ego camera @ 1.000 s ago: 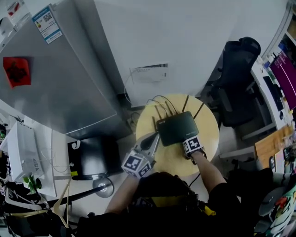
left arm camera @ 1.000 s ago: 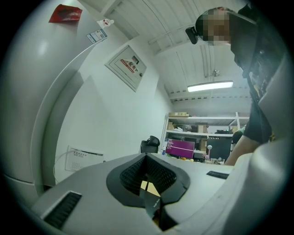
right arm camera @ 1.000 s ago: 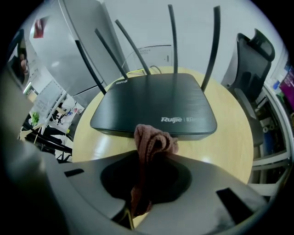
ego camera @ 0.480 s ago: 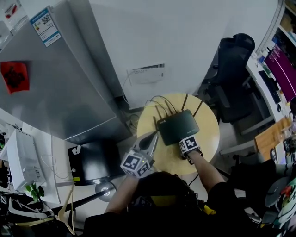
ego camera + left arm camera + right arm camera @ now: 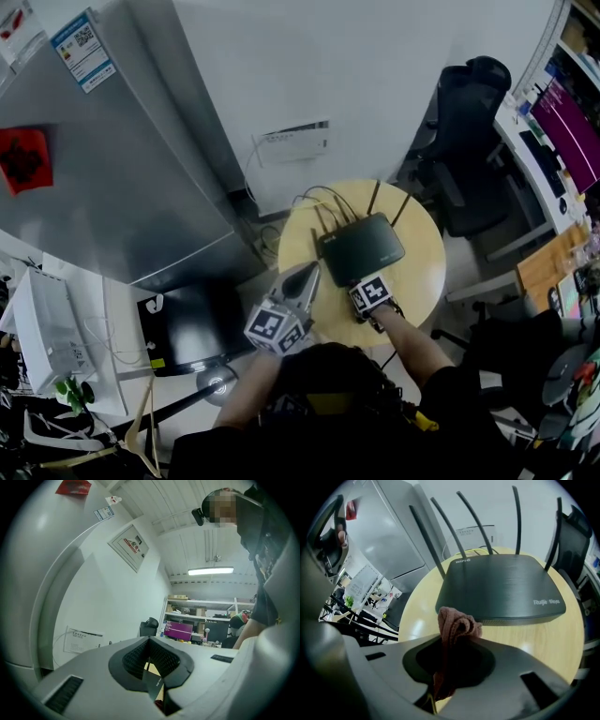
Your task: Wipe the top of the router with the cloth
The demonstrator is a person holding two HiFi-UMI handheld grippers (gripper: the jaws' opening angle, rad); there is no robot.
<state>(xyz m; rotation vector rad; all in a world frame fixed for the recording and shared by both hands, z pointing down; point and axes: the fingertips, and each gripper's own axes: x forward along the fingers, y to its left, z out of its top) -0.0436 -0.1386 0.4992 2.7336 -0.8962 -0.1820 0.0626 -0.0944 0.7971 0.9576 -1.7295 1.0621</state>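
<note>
On round table [image 5: 412, 616] | router [image 5: 501, 585] lid reads "Ruijie", probably | right gripper [image 5: 440, 679] clamped on cloth [image 5: 457, 625] | left gripper [image 5: 153, 681] closed, empty

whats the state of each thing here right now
router: flat on the table, antennas raised
cloth: bunched, pinched in the right claw
right claw: shut on the cloth, at the router's near edge
left claw: shut, empty, beside the router

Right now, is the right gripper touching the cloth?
Touching. The right gripper view shows the cloth clamped between the jaws of the right gripper, its bunched end sticking out toward the router.
</note>
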